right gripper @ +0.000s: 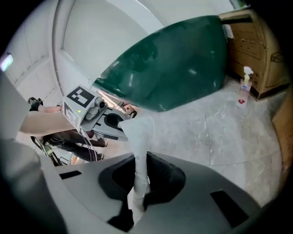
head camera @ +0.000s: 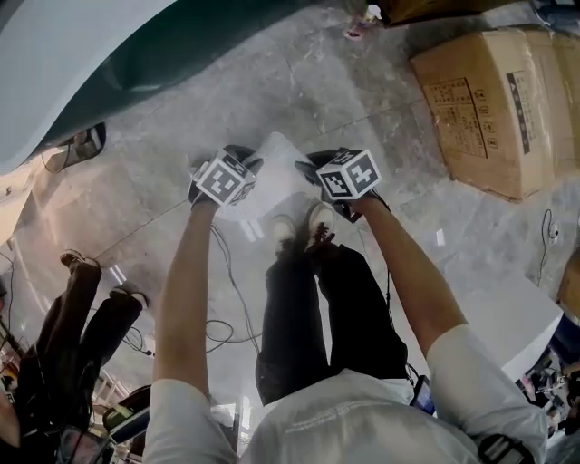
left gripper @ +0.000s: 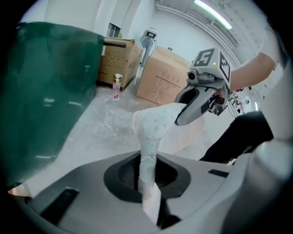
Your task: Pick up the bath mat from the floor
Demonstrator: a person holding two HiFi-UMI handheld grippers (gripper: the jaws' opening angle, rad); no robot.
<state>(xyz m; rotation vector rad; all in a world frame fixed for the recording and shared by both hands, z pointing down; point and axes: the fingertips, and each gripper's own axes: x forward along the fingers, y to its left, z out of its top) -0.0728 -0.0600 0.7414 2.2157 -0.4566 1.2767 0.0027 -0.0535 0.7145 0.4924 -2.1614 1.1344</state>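
The white bath mat hangs off the marble floor, stretched between my two grippers in front of my shoes. My left gripper is shut on the mat's left edge; in the left gripper view the fabric runs up out of the closed jaws toward the right gripper. The right gripper is shut on the opposite edge. In the right gripper view a strip of mat is pinched between its jaws and leads across to the left gripper.
A large dark green curved tub stands at the upper left. Cardboard boxes sit at the upper right, with a spray bottle on the floor near them. Another person's legs stand at the left, and cables trail over the floor.
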